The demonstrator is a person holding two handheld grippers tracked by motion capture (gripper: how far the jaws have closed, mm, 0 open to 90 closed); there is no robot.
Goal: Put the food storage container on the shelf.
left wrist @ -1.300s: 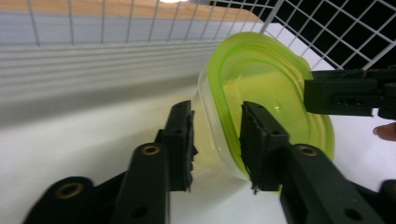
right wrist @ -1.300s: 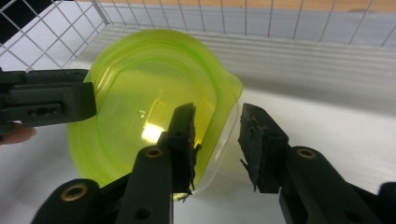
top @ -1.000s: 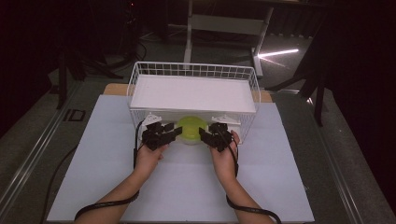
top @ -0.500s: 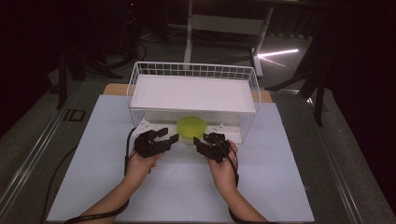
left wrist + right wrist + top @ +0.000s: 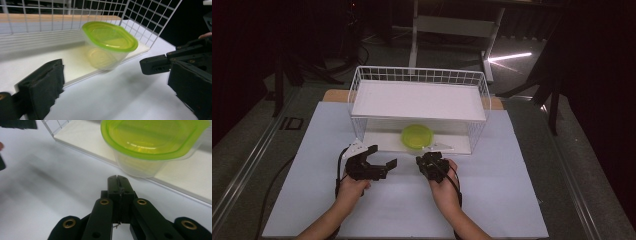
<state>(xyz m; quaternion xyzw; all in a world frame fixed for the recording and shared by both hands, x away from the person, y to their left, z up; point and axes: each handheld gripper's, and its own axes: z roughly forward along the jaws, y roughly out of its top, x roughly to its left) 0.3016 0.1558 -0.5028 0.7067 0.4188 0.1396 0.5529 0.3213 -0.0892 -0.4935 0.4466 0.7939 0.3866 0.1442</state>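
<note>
Both grippers have drawn back from the wire rack over the last second: a second ago they flanked the green-lidded container at the rack's lower shelf, and now they sit in the lower centre of the high view, on the open tabletop. The container stays behind on that shelf, near its front edge — by this reading the placing is done and the hands are retreating.

The left gripper has its jaws spread wide, with nothing between them; the right gripper has its jaws pressed together on nothing.

The container is a clear, rounded tub with a translucent yellow-green lid. In the left gripper view it appears tilted toward the camera — this may be the camera's own lean. The lid looks seated all round.
</note>
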